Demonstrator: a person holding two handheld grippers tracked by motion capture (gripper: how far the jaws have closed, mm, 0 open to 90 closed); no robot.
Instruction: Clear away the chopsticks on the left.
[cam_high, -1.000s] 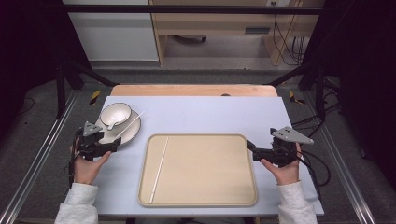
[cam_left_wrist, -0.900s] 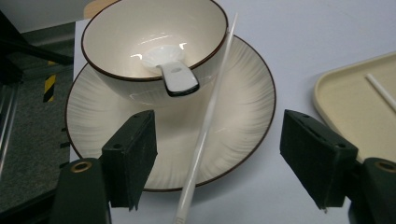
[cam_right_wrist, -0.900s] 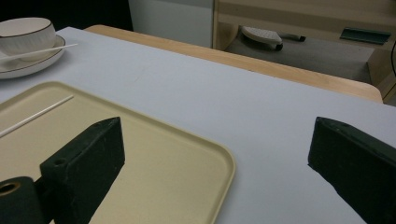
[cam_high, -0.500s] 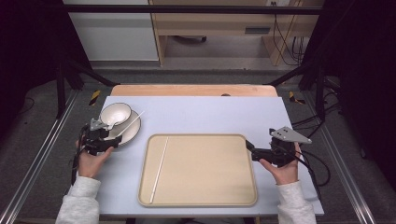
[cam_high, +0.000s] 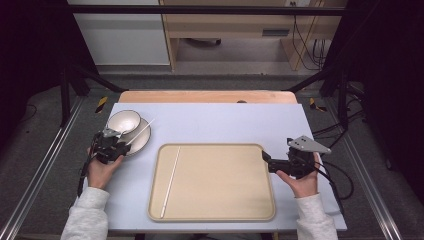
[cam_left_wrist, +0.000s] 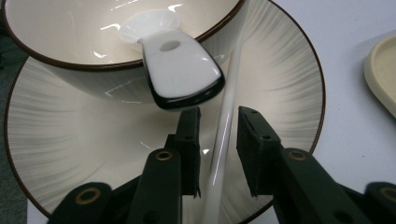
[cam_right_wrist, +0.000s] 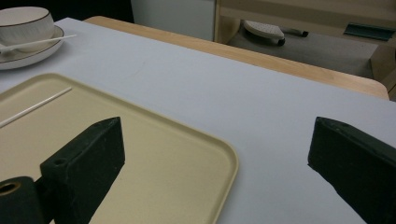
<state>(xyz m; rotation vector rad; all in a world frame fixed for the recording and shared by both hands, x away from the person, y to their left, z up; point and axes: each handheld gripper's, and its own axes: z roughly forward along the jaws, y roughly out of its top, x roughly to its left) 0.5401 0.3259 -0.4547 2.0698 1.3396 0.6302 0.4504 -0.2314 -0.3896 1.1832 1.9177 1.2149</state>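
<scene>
Left tool (cam_left_wrist: 218, 151) jaws just closing around chopstick (cam_left_wrist: 223, 140) on plate (cam_left_wrist: 289, 84), pads not pressing, right tool (cam_right_wrist: 215, 168) open over tray (cam_right_wrist: 205, 154) edge

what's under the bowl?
A striped plate sits under the bowl, with a white chopstick lying across it. The plate's centre is hidden by the bowl.
</scene>
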